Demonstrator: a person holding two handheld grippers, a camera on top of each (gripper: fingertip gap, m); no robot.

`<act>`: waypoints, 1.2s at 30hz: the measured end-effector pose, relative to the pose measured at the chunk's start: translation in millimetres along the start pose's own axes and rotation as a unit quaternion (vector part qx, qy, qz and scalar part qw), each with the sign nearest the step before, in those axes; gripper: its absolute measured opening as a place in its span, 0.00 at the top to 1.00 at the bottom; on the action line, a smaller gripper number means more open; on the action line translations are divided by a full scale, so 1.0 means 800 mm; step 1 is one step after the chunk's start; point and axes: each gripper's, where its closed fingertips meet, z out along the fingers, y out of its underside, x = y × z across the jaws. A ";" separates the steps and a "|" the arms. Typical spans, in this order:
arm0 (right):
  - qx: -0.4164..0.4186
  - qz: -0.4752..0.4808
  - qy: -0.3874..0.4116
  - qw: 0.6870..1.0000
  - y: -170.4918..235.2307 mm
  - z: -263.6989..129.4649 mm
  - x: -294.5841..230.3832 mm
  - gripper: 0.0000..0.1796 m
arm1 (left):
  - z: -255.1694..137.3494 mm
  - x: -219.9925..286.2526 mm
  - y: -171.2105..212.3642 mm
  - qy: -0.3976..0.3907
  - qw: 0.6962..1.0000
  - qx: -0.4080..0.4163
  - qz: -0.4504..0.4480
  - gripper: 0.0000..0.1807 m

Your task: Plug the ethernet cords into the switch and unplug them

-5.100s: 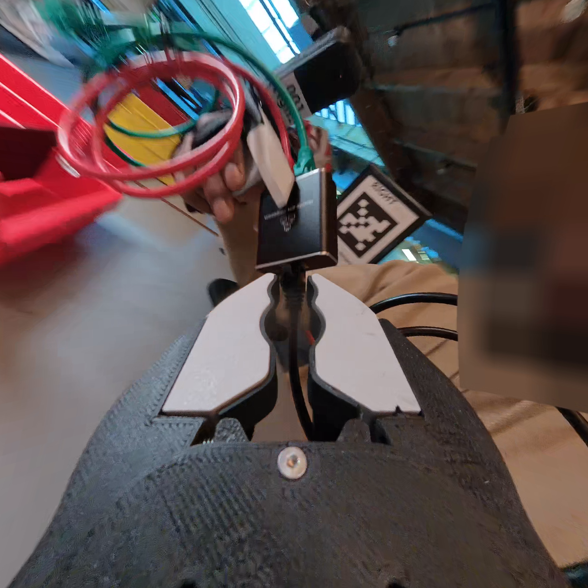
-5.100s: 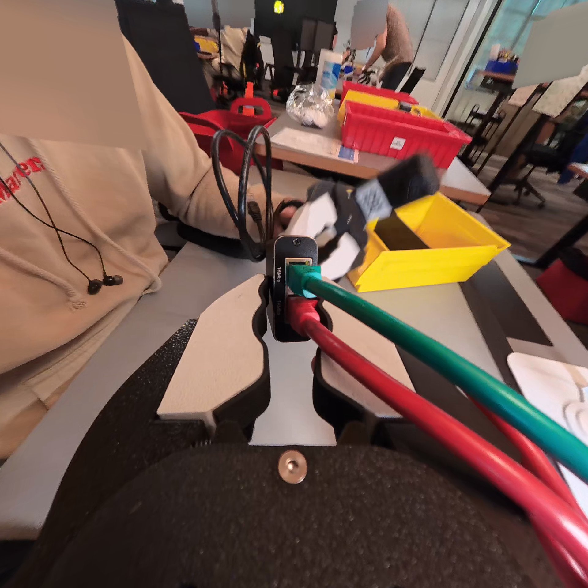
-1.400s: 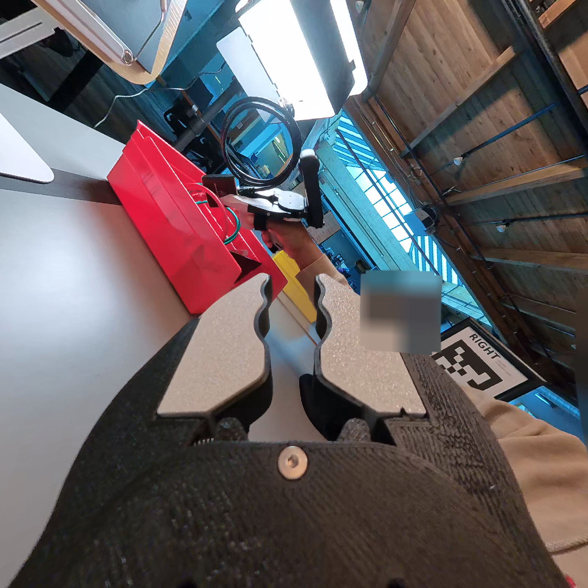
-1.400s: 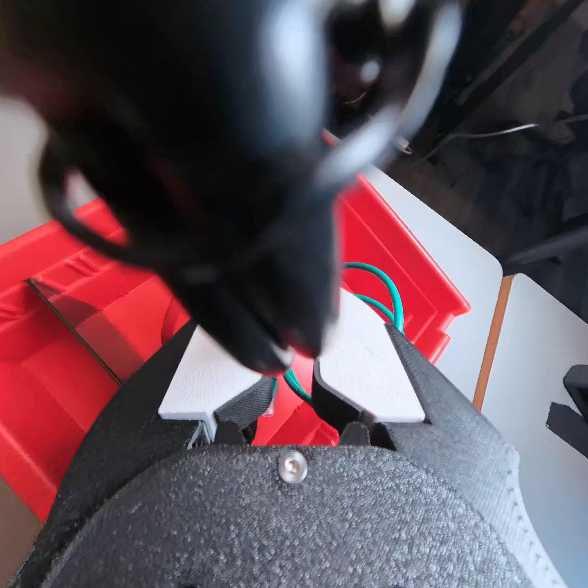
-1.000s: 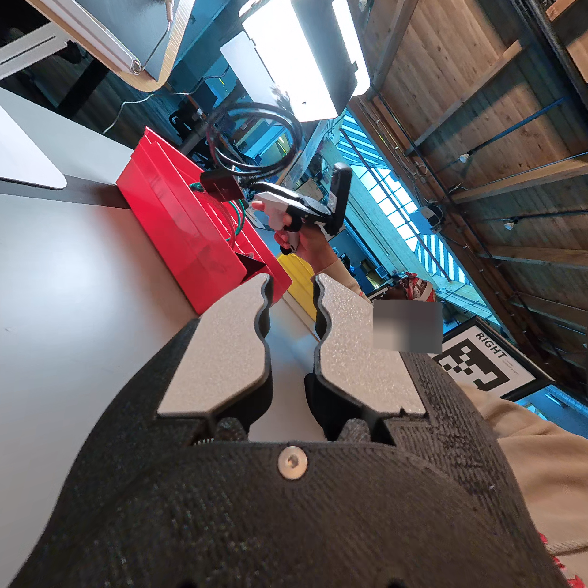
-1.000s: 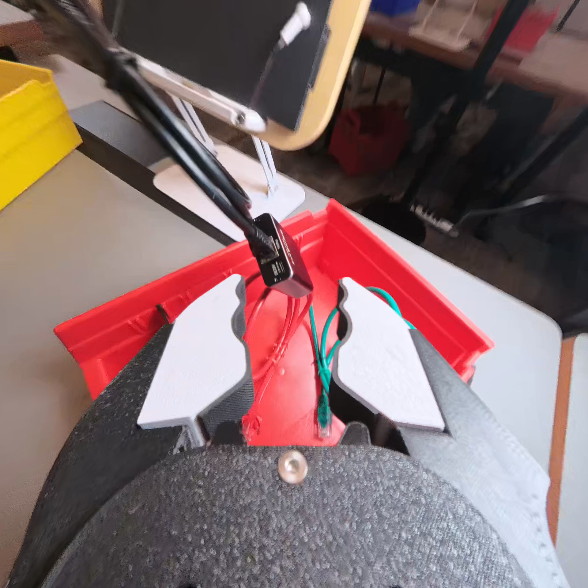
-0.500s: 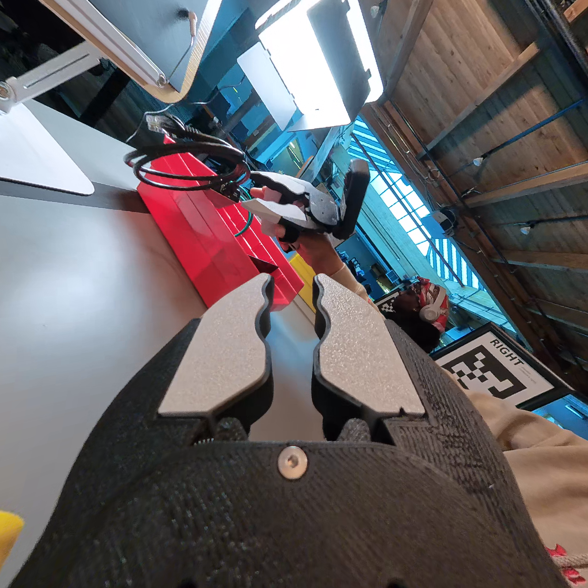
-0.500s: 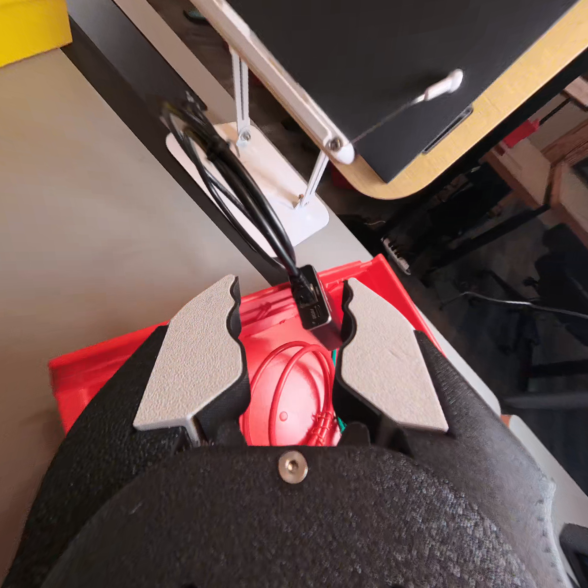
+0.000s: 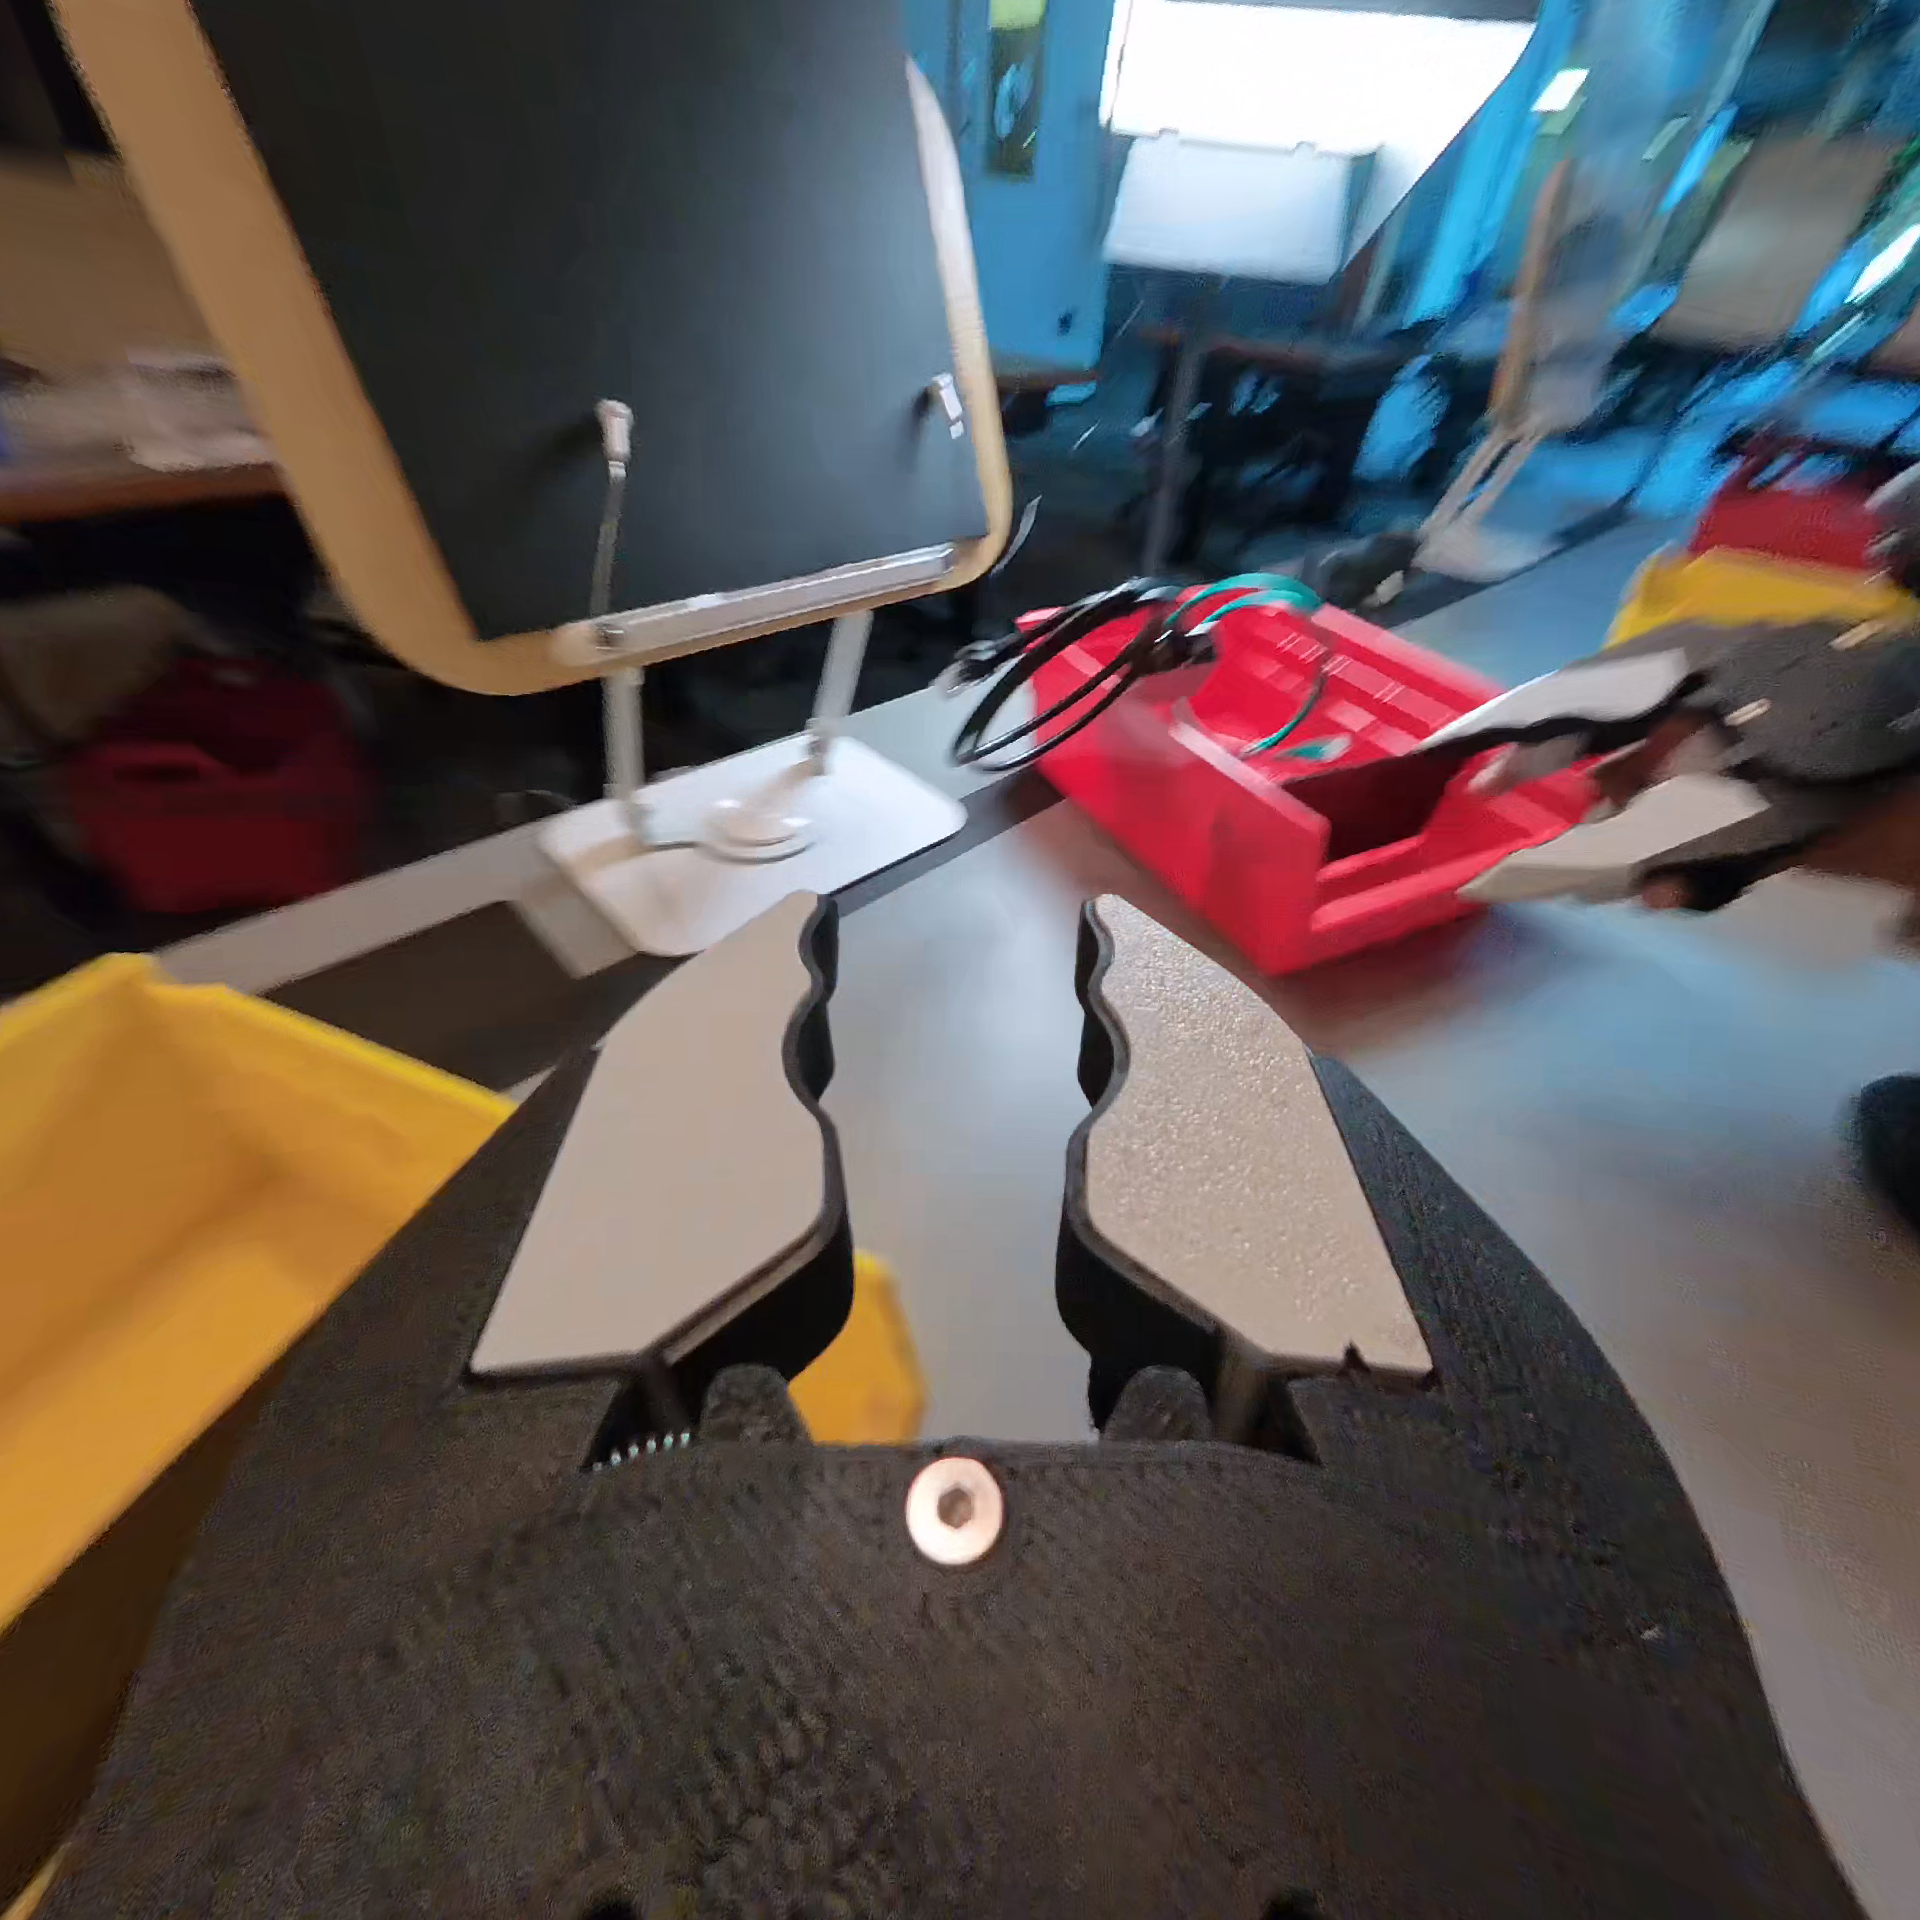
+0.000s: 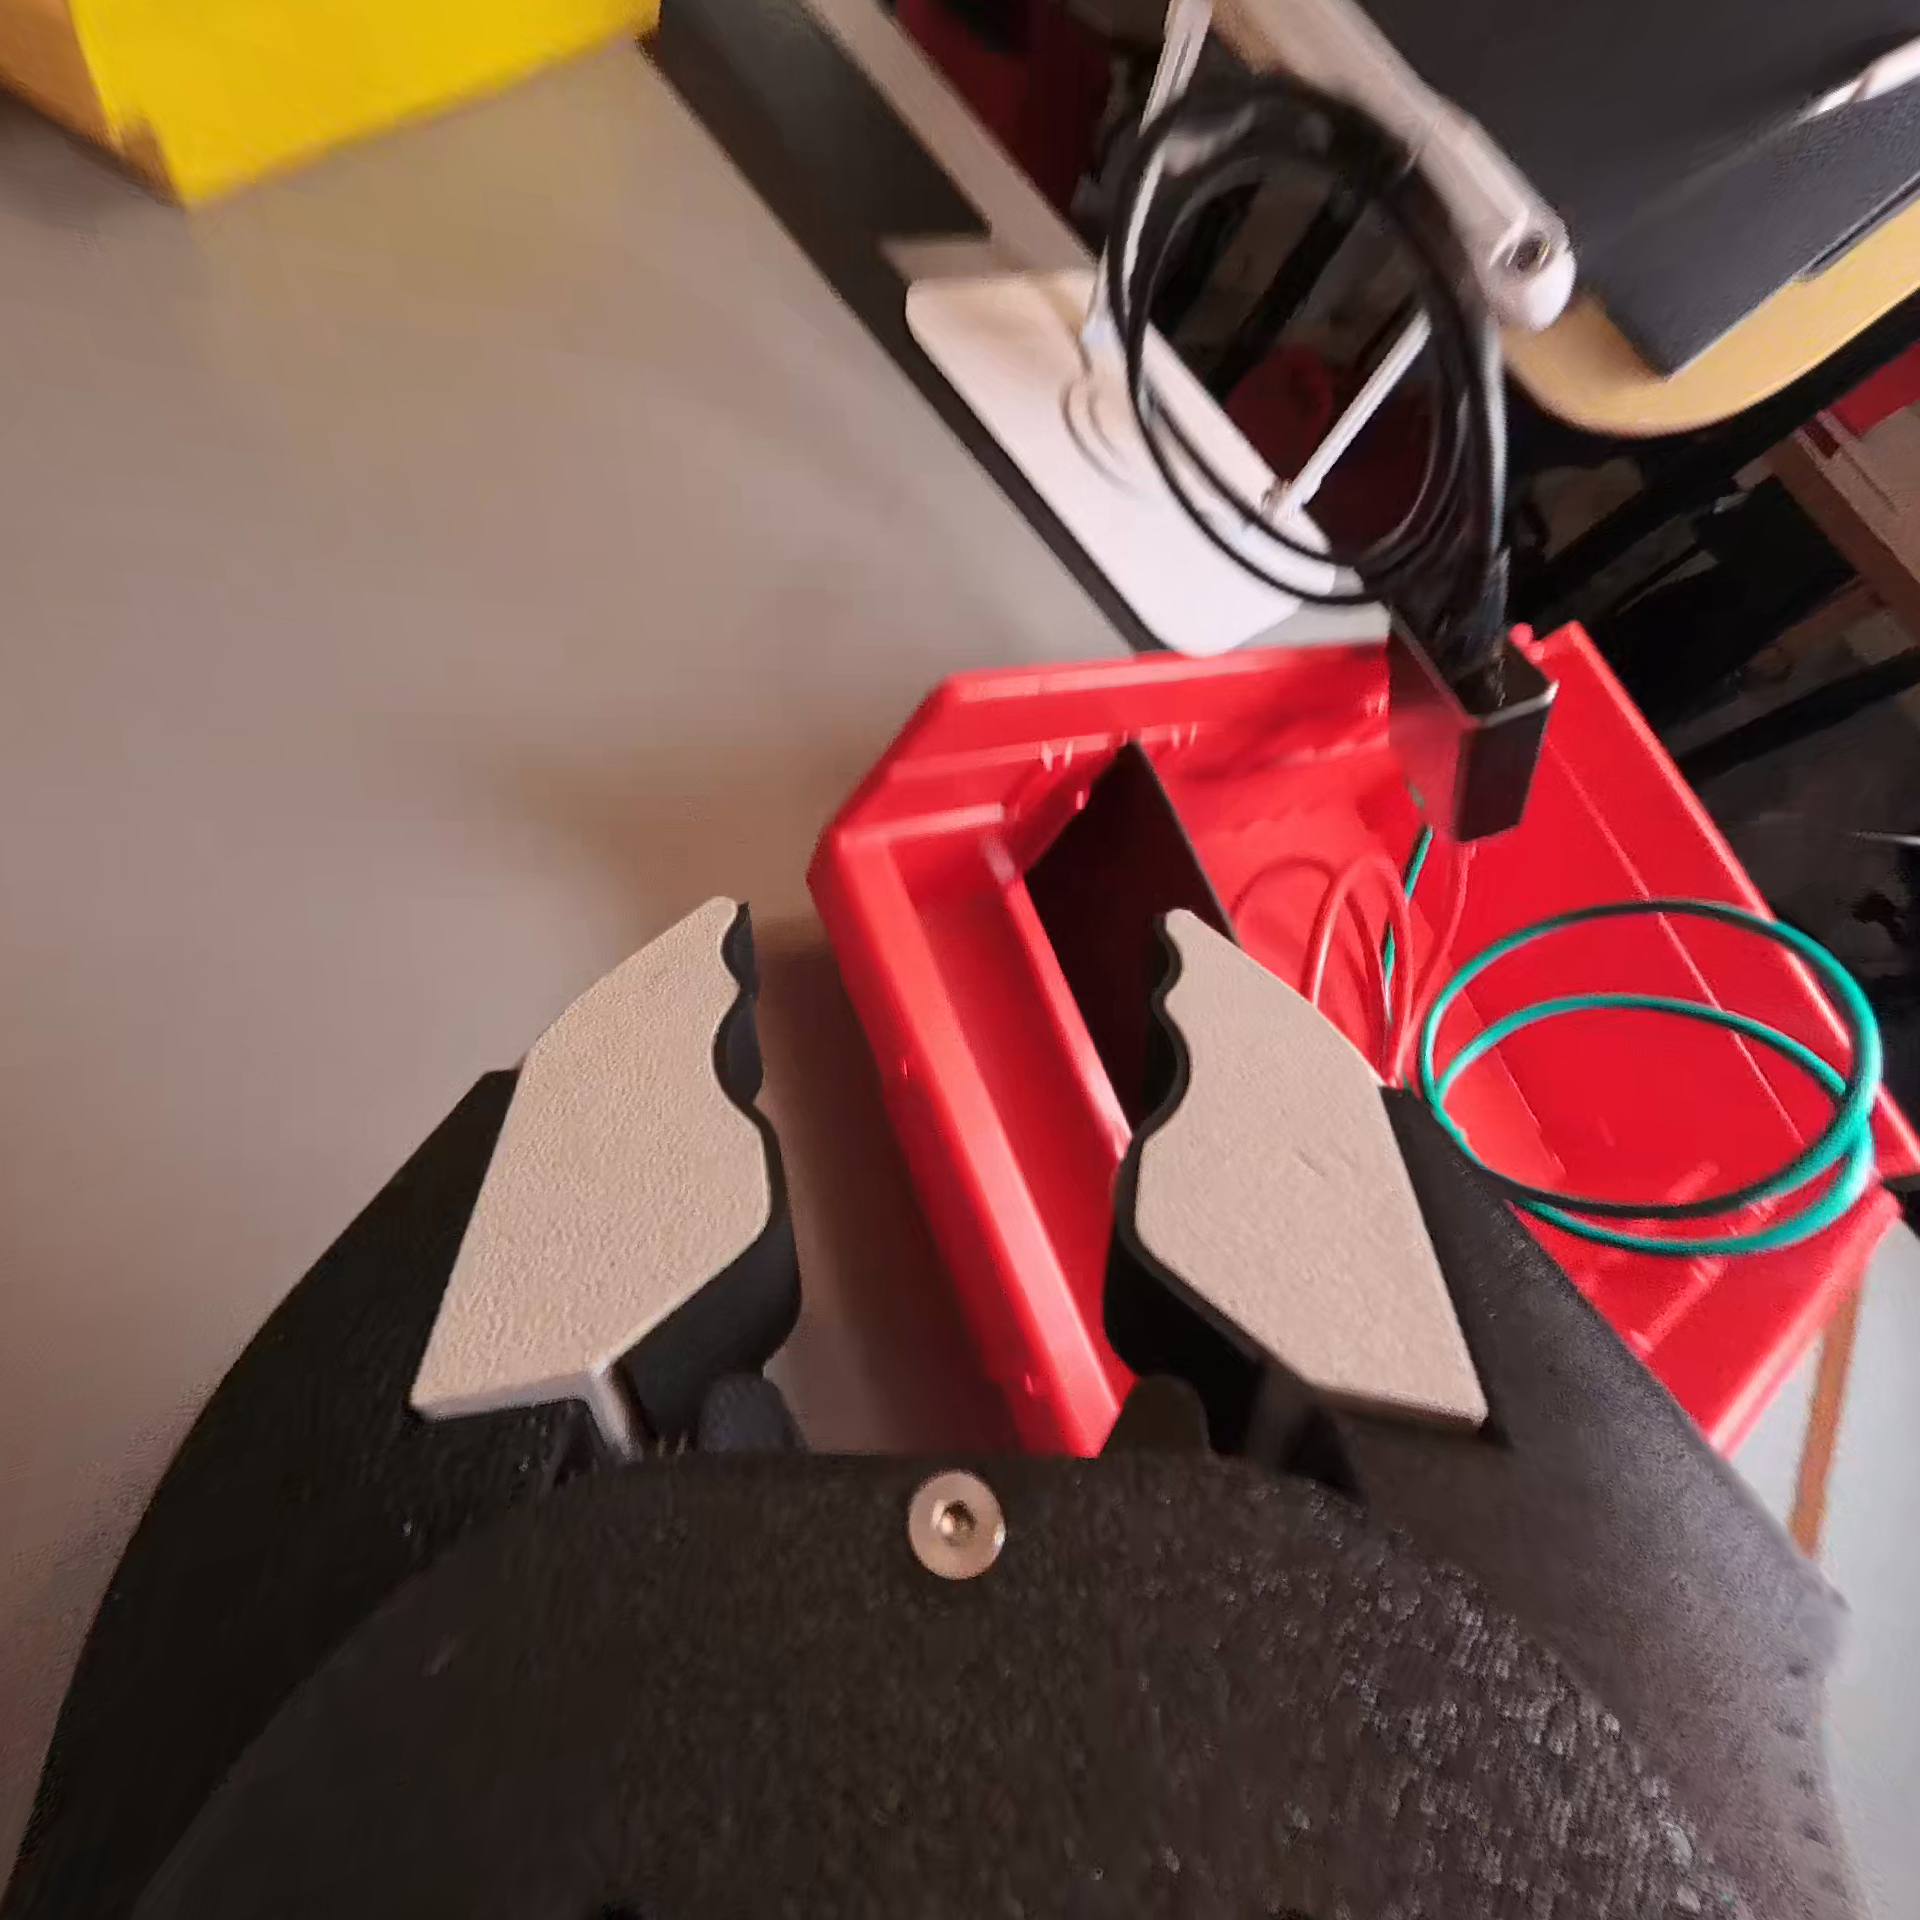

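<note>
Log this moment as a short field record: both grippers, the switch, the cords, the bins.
left gripper: open, empty, above the grey table
right gripper: open, empty, by the near end of the red bin
switch: black, at the red bin's far end; whether it rests or is falling cannot be told
black cable: coiled, attached to the switch
green cord: coiled in the red bin, unplugged
red cord: in the red bin, faint
yellow bin: beside the left gripper

The grey table point(image 10: 364, 520) carries a red bin point(image 10: 935, 1039), yellow bin point(image 9: 156, 1143) (blurred) and white stand base point(image 9: 748, 842).
</note>
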 end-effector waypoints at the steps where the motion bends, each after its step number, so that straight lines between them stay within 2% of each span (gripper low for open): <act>1: -0.021 -0.012 0.001 1.000 0.016 -0.002 0.000 0.60 | -0.010 -0.006 0.004 -0.022 0.999 -0.018 0.033 0.75; 6: -0.111 -0.040 -0.007 0.993 0.081 -0.006 0.005 0.63 | -0.065 -0.046 0.065 -0.114 0.974 -0.135 0.141 0.71; 10: -0.159 -0.075 -0.013 0.984 0.106 0.003 0.003 0.65 | -0.097 -0.062 0.145 -0.129 0.945 -0.253 0.161 0.68; 14: -0.209 -0.096 -0.030 0.973 0.122 0.020 0.001 0.65 | -0.108 -0.070 0.205 -0.132 0.918 -0.330 0.176 0.65; 16: -0.231 -0.113 -0.034 0.966 0.130 0.029 0.004 0.71 | -0.106 -0.080 0.225 -0.138 0.902 -0.360 0.196 0.65; 18: -0.240 -0.149 -0.031 0.959 0.132 0.036 0.009 0.82 | -0.101 -0.085 0.240 -0.134 0.889 -0.383 0.214 0.68; 21: -0.238 -0.186 -0.031 0.953 0.127 0.036 0.005 0.83 | -0.088 -0.083 0.253 -0.116 0.880 -0.394 0.236 0.74; 25: -0.219 -0.224 -0.026 0.949 0.121 0.027 -0.015 0.84 | -0.069 -0.060 0.250 -0.089 0.872 -0.371 0.307 0.83; 29: -0.189 -0.247 -0.036 0.950 0.117 0.008 -0.049 0.84 | -0.057 -0.029 0.248 -0.073 0.872 -0.359 0.324 0.83; 36: -0.154 -0.285 -0.051 0.945 0.104 -0.025 -0.111 0.83 | -0.021 0.066 0.244 0.043 0.866 -0.308 0.392 0.83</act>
